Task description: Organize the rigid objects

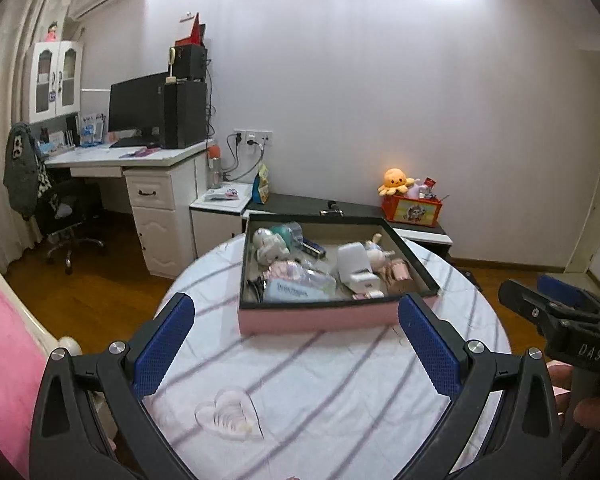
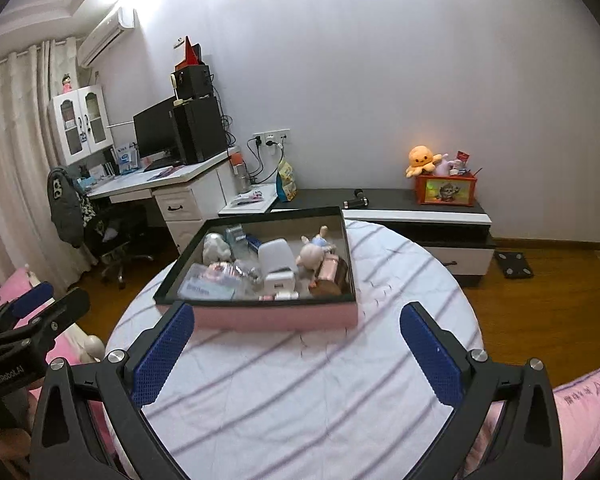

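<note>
Both our left gripper (image 1: 296, 344) and right gripper (image 2: 296, 352) gape wide and empty; we judge the stiff, light pink tray (image 1: 316, 316) at twelve o'clock best gripped by its walls.

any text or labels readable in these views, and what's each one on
"DAS" on the black body of the right gripper, seen from the left wrist view.
"GenRobot.AI", roughly, on the black body of the left gripper, seen from the right wrist view; small and partly blurred.
Blue print on the pale packet in the pink box: too blurred to read.
Picture label on the orange box: no legible words.
</note>
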A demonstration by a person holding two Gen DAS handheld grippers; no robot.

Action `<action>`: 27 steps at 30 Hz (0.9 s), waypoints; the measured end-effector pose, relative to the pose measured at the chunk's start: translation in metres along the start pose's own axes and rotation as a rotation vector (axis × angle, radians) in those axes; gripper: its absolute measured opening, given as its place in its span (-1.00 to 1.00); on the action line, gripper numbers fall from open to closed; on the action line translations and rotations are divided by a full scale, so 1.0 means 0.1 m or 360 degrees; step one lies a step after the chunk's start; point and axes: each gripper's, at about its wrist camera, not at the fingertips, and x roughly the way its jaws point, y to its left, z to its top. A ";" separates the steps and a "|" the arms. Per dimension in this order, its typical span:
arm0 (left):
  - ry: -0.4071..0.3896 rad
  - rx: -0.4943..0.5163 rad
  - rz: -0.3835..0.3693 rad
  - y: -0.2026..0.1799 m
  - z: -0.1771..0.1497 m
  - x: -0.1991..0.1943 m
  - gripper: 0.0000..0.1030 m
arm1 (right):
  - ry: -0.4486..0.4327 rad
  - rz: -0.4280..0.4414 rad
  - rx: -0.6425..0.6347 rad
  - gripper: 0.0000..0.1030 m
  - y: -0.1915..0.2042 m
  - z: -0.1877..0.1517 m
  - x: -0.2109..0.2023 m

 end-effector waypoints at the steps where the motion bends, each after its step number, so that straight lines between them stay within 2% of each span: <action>1: 0.0007 0.0000 -0.0003 -0.01 -0.03 -0.03 1.00 | -0.0013 -0.0015 -0.0006 1.00 0.02 -0.04 -0.07; 12: -0.0020 -0.0006 0.0028 -0.07 -0.38 -0.43 1.00 | -0.0102 -0.0087 -0.0072 1.00 0.26 -0.31 -0.55; 27: -0.0067 -0.0014 0.0058 -0.10 -0.39 -0.68 1.00 | -0.0153 -0.0084 -0.0079 1.00 0.35 -0.41 -0.82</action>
